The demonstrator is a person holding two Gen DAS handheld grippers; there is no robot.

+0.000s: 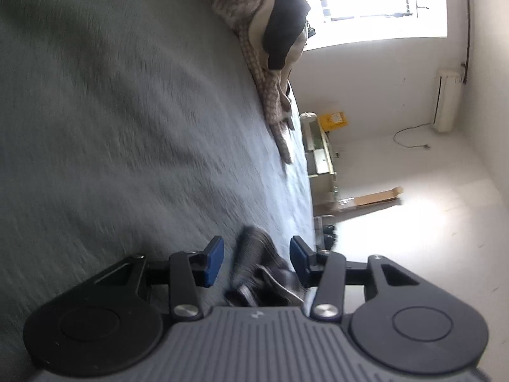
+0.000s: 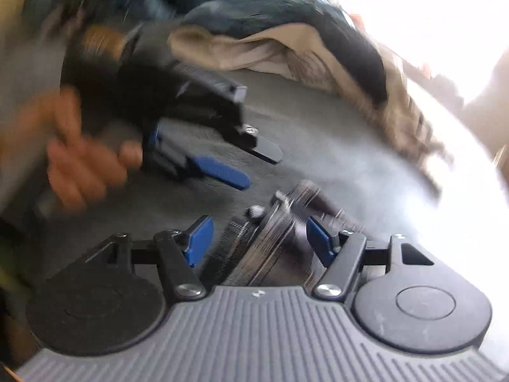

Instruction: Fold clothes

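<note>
- Bedding: a wide grey blanket (image 1: 127, 111) covers the bed and takes most of both views; it is the surface for the folding.
- Clothes pile (image 2: 286, 41) lies at the far side of the blanket in the right wrist view, dark and beige pieces heaped together; the left wrist view shows a checked garment (image 1: 254, 63) with a black one on it at the bed edge. These are not yet folded, as I judge.
- Left gripper (image 2: 251, 159) is held by a hand (image 2: 79, 162) and hangs just above the blanket; its jaws stand apart with nothing pressed between the blue pads.
- Right gripper (image 2: 259, 238) also has its jaws wide; the pads do not touch anything.
- Small dark striped item (image 2: 270, 235), much blurred, lies between the right pads and near the bed edge in the left view (image 1: 257, 270). I cannot tell which garment it is, maybe a rolled sock.
- Risk, in my judgement: this small item sits close to the edge and is loose, so a push from a finger can send it off the bed. The strong blur suggests fast motion, so a closing grip may also catch the blanket together with the item.
</note>
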